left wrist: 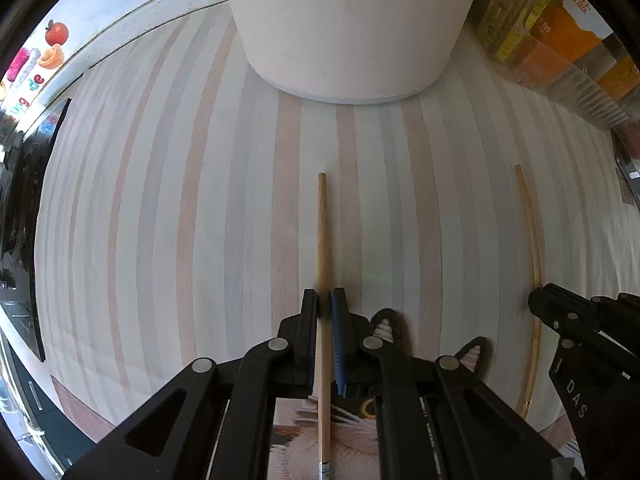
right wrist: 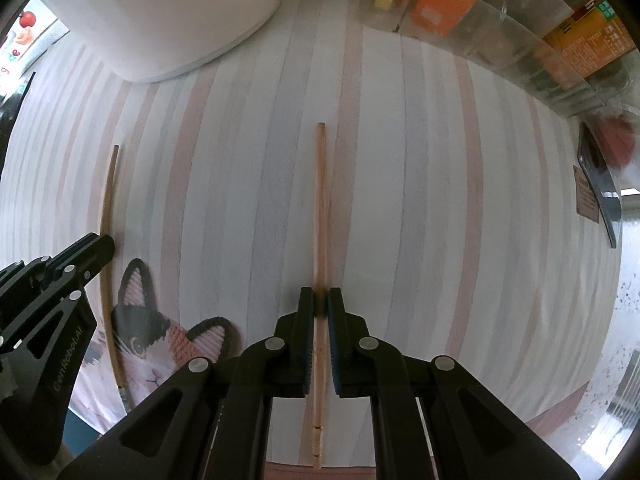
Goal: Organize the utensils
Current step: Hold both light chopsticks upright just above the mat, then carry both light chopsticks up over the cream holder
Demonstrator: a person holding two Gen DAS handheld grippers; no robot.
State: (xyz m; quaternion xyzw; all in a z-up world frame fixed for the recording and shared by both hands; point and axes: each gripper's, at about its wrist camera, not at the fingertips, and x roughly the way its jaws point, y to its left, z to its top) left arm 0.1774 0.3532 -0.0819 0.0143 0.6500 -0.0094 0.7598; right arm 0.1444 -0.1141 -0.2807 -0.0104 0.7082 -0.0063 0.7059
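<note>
Wooden chopsticks [left wrist: 322,240] [right wrist: 320,220] look light, stiff, slippery; each hand-held gripper, left [left wrist: 325,300] and right [right wrist: 321,300], pinches one narrowly mid-shaft on the striped surface [left wrist: 160,200].

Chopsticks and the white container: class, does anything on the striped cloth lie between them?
Nothing visible does. Each chopstick points toward the white container, with only bare striped cloth in between.

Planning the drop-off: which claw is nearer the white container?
Left. The left claw faces the white container straight ahead; the right claw has it off to its left.
</note>
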